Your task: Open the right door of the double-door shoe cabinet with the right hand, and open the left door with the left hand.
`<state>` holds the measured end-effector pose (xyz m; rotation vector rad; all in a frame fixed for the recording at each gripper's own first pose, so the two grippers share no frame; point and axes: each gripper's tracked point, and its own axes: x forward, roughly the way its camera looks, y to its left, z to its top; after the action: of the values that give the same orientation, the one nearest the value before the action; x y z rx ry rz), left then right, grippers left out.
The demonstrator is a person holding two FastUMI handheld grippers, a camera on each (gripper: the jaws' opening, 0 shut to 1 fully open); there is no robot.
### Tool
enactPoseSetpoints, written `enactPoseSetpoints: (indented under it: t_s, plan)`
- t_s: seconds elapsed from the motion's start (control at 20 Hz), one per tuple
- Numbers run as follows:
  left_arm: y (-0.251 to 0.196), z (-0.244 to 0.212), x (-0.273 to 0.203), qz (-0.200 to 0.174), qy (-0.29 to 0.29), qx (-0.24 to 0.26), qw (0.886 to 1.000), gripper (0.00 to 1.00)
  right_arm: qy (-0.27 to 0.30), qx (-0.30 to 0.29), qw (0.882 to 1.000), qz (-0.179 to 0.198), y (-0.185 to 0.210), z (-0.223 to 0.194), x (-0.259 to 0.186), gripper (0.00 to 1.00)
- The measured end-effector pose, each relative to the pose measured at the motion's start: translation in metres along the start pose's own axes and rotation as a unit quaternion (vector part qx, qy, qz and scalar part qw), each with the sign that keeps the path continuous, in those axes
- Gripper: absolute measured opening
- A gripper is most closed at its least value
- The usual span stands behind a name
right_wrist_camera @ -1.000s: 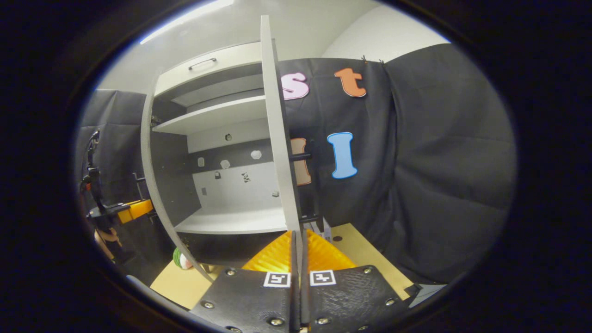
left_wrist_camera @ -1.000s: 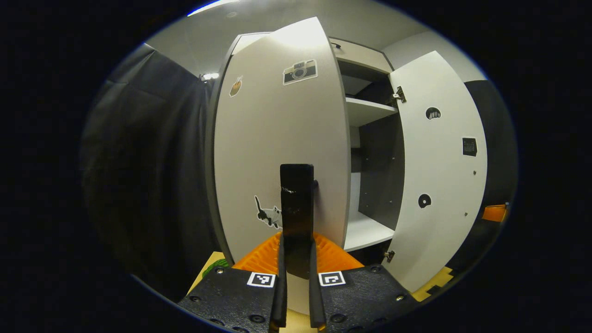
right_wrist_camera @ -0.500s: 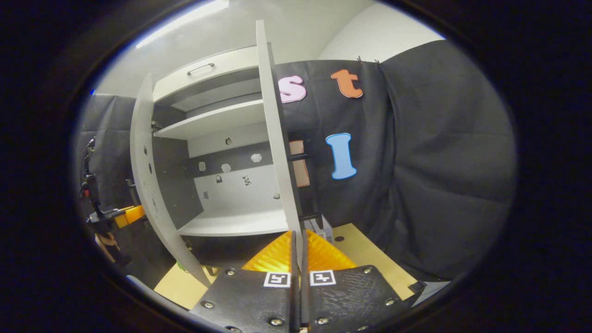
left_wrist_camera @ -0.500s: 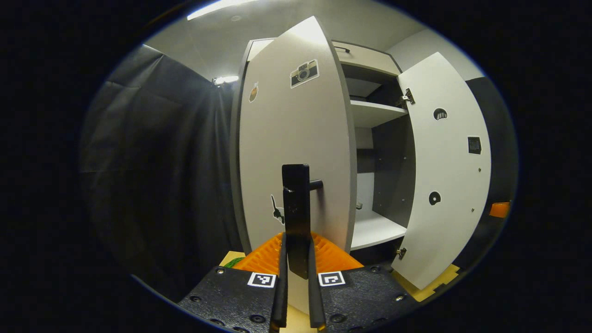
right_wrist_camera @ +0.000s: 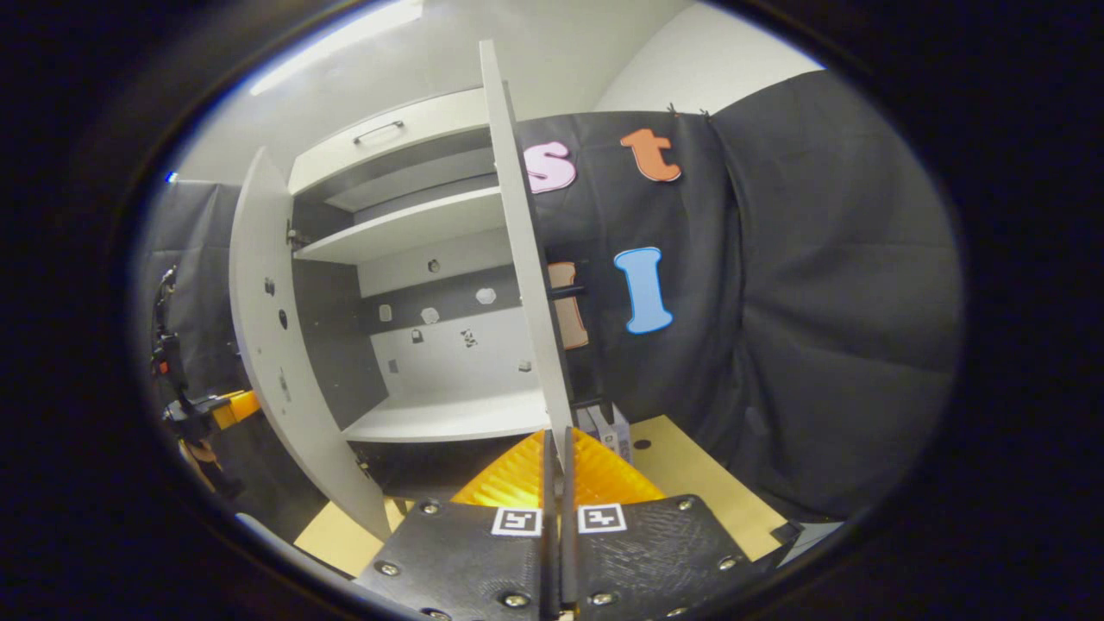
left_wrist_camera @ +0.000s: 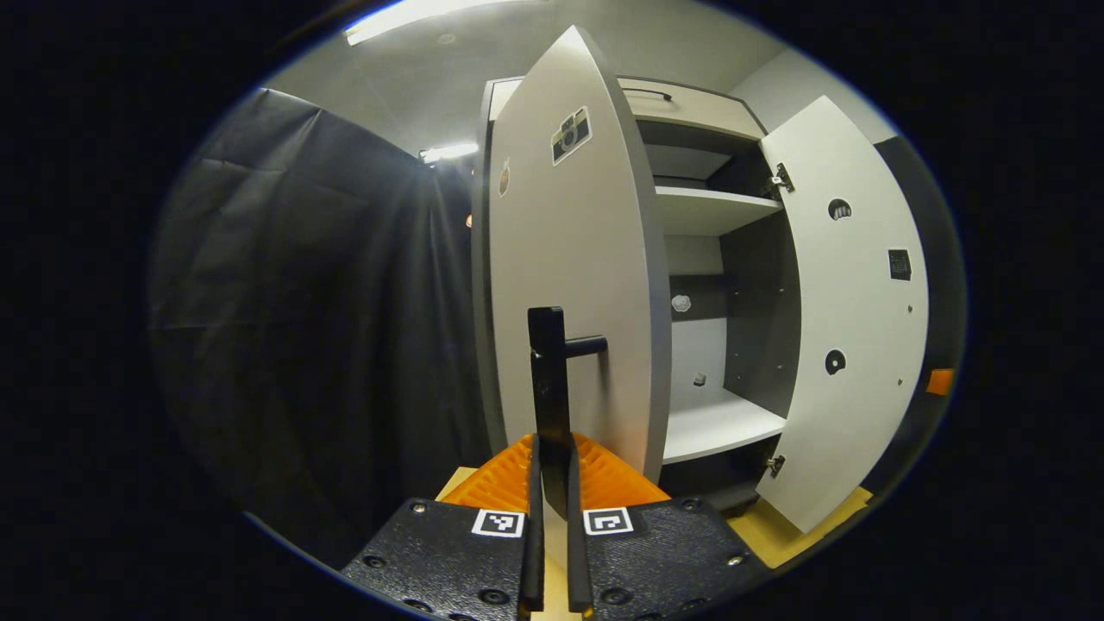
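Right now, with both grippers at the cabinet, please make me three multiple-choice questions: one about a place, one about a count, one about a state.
1. Where is the camera sticker?
A. near the top of the left door's front
B. on the bottom shelf
C. on the right door's inner face

2. How many cabinet doors stand open?
A. none
B. one
C. two

3. What does the left gripper do?
A. hangs open in the air
B. is shut on the door handle
C. presses on a shelf

Answers: 1 A, it sits high on the left door. 2 C, the right door is swung out too. 3 B, both fingers clamp the handle.
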<state>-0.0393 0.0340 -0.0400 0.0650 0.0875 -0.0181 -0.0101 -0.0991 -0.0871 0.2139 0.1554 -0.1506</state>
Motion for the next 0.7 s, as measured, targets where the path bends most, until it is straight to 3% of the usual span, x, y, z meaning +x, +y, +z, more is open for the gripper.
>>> enactPoseSetpoints:
  t_s: [0.25,0.7]
  plan:
    - [0.012,-0.001,-0.004,0.02,0.003,0.002,1.0,0.05,0.002,0.0,1.0,0.002,0.0,0.0,0.0,0.01]
    - [0.021,-0.002,-0.005,0.038,0.003,-0.001,0.999,0.04,0.006,0.011,1.0,0.005,-0.006,-0.008,0.004,0.01]
